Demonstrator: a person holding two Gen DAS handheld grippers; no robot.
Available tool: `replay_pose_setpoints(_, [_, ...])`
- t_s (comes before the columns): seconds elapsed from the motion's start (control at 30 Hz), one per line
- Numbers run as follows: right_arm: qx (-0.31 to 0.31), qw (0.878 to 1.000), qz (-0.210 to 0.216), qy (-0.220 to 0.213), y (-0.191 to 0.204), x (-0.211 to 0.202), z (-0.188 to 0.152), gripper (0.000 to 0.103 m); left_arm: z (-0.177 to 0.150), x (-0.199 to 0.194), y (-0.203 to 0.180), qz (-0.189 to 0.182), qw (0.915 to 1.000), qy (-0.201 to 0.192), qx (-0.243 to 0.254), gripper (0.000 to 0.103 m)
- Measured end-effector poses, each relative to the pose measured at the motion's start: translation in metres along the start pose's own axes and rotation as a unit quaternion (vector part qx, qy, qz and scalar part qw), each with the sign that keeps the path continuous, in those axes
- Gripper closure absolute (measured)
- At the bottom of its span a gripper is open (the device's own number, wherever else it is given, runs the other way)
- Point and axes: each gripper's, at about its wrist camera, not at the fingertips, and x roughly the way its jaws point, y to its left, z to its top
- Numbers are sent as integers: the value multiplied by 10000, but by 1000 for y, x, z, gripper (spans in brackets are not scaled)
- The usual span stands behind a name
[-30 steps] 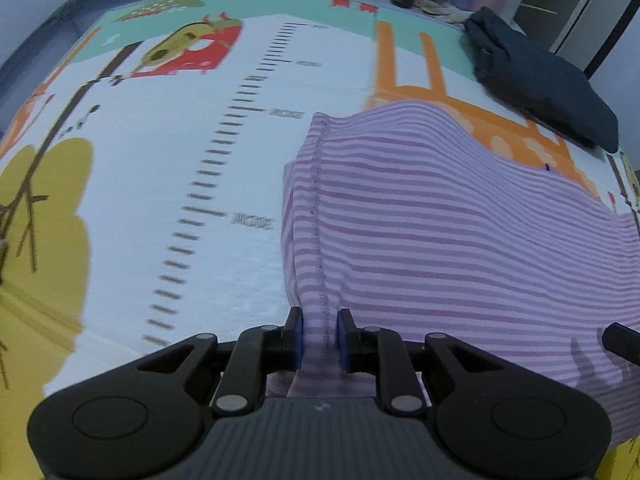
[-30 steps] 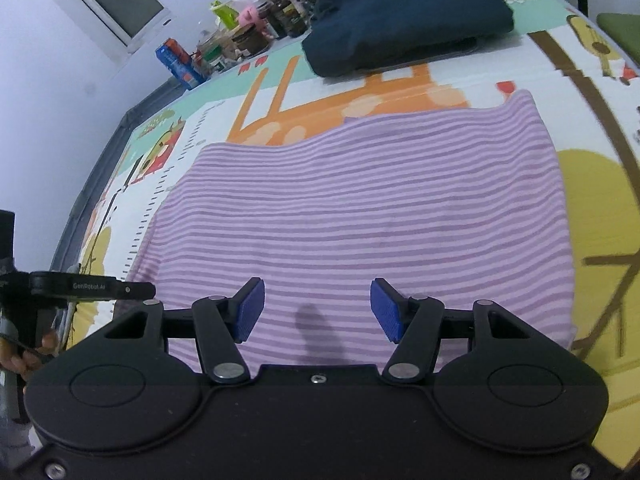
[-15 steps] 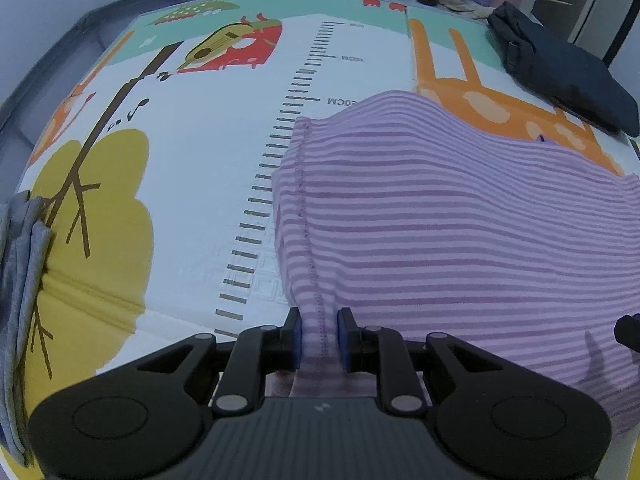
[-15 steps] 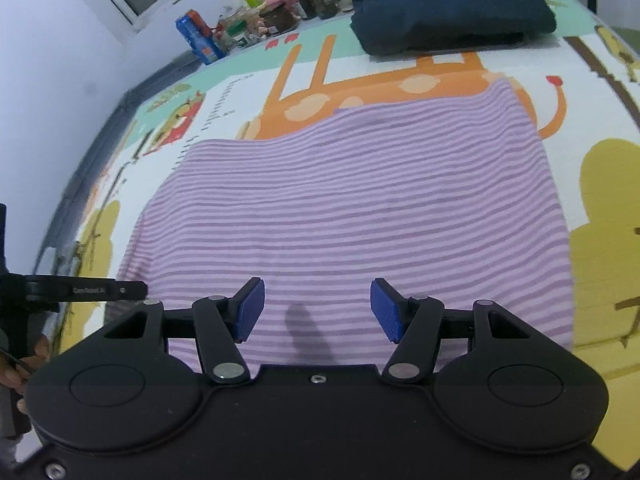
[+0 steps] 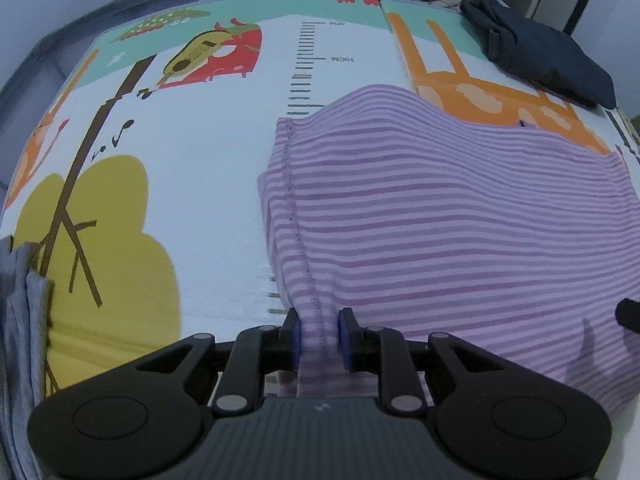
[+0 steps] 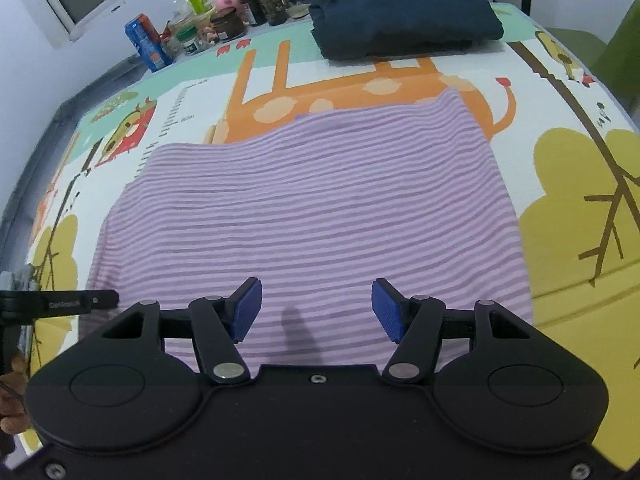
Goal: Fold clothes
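At the bottom of the left wrist view, the left gripper [image 5: 319, 339] has the seamed edge of the purple striped shirt [image 5: 440, 232] between its blue pads; its jaws have just been opening a little, yet the cloth is pinched and rises into them. At the bottom of the right wrist view, the right gripper [image 6: 316, 307] stands spread above the shirt's near hem with nothing between its pads, casting a small shadow on the stripes. The shirt lies spread across the middle of the printed play mat [image 5: 200, 160], rumpled along its far edge, covering part of the orange giraffe print. A grey cloth [image 5: 20, 320] is cut off at the lower left edge of the left view. In the right view's lower left corner a hand [image 6: 14, 392] is only partly seen. Farther off, a folded dark blue garment [image 6: 404, 20] rests at the mat's far end, upper right. Beyond it, jars and bottles [image 6: 224, 20] crowd the top edge, too small to read.
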Motion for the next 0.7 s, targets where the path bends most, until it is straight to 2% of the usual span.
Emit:
replay_pose_setpoints(0.2, [74,9999,-92,116,31,9,-15,44,1,-2,8,-188,9995,-38,262,71])
replay_pose_setpoints(0.33, [140,9997,-130,163,42,9,-23,41,0,-9,11,-296,9990,-121,326,72])
replay_pose_setpoints(0.5, [111,9997,-155,132,39,7,-24,39,-4,-25,30,-481,9985,-249,-55,72])
replay_pose_setpoints(0.63, [152,9998,-75,135,34,6,-22,39,-9,-39,42,-564,9975,-250,-340,64])
replay_pose_setpoints(0.7, [166,9998,-17,131,32,4,-21,33,-15,-47,42,-624,9968,-264,-420,60])
